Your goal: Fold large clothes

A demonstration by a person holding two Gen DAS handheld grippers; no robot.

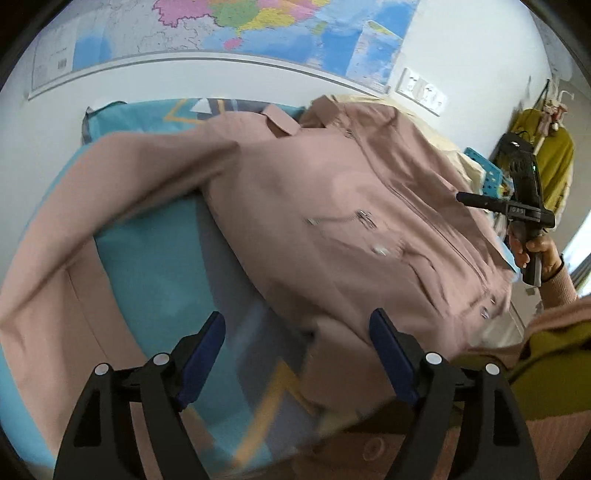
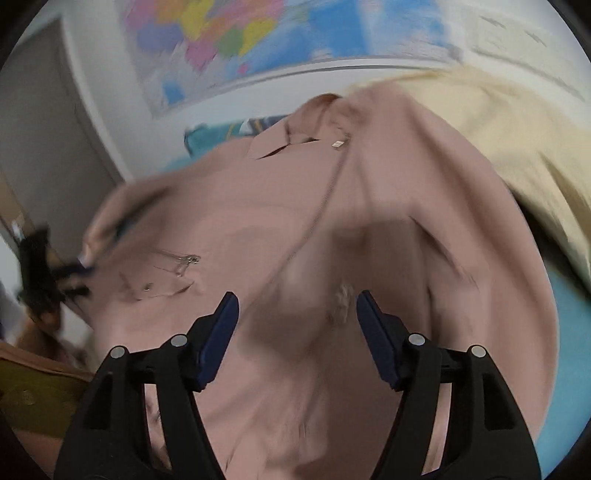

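A dusty-pink zip jacket [image 1: 332, 206] lies front up on a teal bed cover [image 1: 155, 273], collar toward the wall, one long sleeve [image 1: 74, 236] spread out to the left. My left gripper [image 1: 297, 332] is open and empty above the jacket's lower left hem. The right gripper's body [image 1: 524, 206] shows hand-held at the jacket's right edge. In the right wrist view the jacket [image 2: 295, 206] fills the frame, blurred, and my right gripper [image 2: 295, 314] is open and empty just above its front beside the zip.
A cream garment [image 2: 498, 125] lies past the jacket's far right side. A wall map [image 1: 236, 29] hangs behind the bed. A blue crate [image 1: 487, 177] and a mustard garment on a rack [image 1: 554, 162] stand at the right.
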